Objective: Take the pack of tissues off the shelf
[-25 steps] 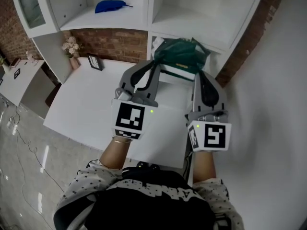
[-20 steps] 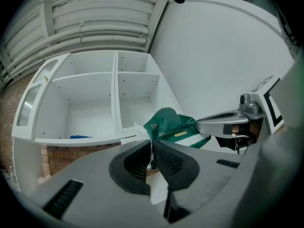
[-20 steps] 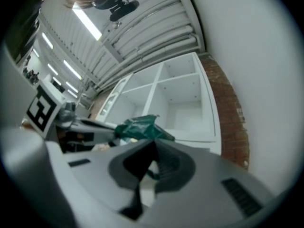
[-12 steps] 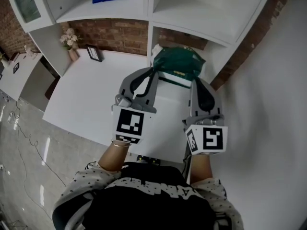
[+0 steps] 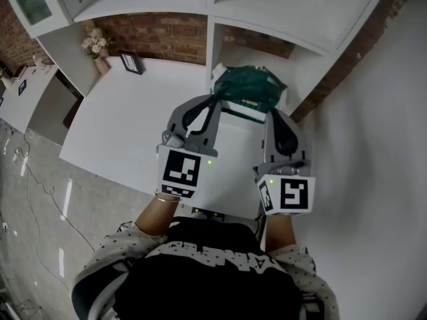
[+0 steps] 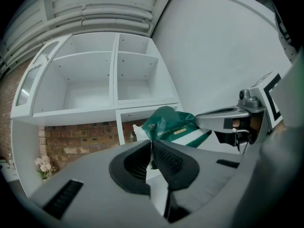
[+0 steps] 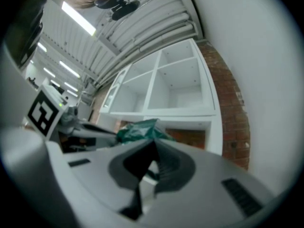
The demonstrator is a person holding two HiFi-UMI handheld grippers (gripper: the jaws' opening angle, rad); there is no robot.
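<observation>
— Where does the pack of tissues (image 5: 250,89) lie from your fingers?
— At 12 o'clock, dead ahead of both hands. Its long axis runs from 9 to 3, and I have one end in each hand. My left gripper (image 5: 215,101) is clenched on the thin wrapper edge at the 9 o'clock end. My right gripper (image 5: 272,112) is clenched on the 3 o'clock end. Neither hand is nearer; they share it.
— Is it off the shelf (image 5: 280,19) yet?
— I judge so. It sits in front of the low opening, out from under it, over the far right corner of the desk (image 5: 127,132). Whether its underside touches the desk I cannot tell.
— What else is around?
— The brick wall (image 5: 160,42) at 11 o'clock, and a picture frame (image 5: 131,63) and a small vase of flowers (image 5: 95,49) at 10, all well apart from the pack. The white side wall (image 5: 373,145) runs beside my right hand at 3.
— Anything in the way?
— Nothing toward 6 o'clock, back to me. The risk I see is the grip: only wrapper is pinched, so both hands should travel together or the film could slip or tear
</observation>
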